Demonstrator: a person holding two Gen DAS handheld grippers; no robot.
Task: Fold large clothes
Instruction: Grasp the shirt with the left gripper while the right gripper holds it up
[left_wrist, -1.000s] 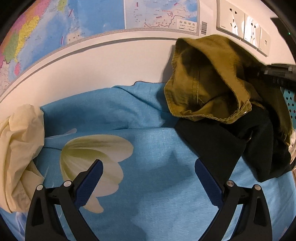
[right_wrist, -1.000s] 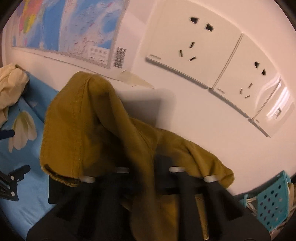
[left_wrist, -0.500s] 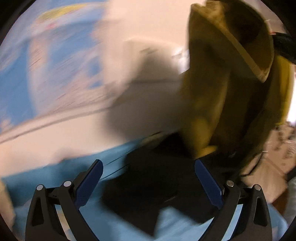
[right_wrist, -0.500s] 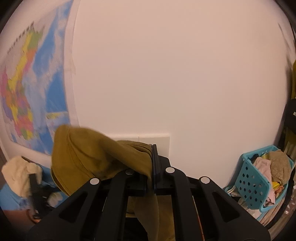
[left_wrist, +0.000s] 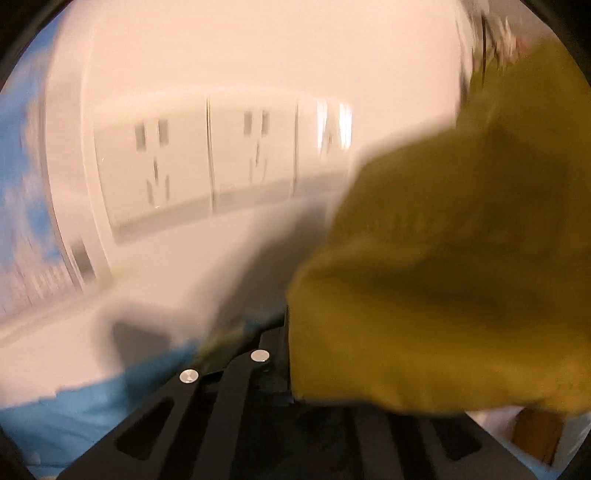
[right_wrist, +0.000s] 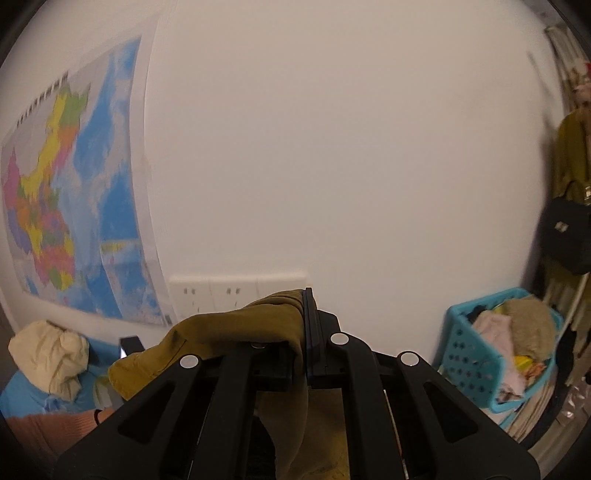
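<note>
White wall is filling the background of both wrist views, with the clothing hanging right in front of the cameras. Nearest in the right wrist view, the right gripper (right_wrist: 306, 334) is clamping its fingers together on a fold of the mustard-yellow garment (right_wrist: 236, 332), which is draping to the left over the black linkage and hanging down beneath it. In the blurred left wrist view, the left gripper (left_wrist: 286, 354) is showing its fingers drawn together, with the same garment (left_wrist: 443, 277) bunching right at them and covering the right half of the picture; whether cloth is actually pinched there cannot be told. Below and to the left, a blue bedsheet (right_wrist: 22, 397) is lying along the foot of the wall, with a cream bundle of cloth (right_wrist: 48, 354) sitting on it. Off to the right, a turquoise basket (right_wrist: 476, 358) is holding mixed clothes. Farther back, a row of white wall sockets (right_wrist: 236, 291) and a coloured map (right_wrist: 74, 203) are sitting on the wall.
</note>
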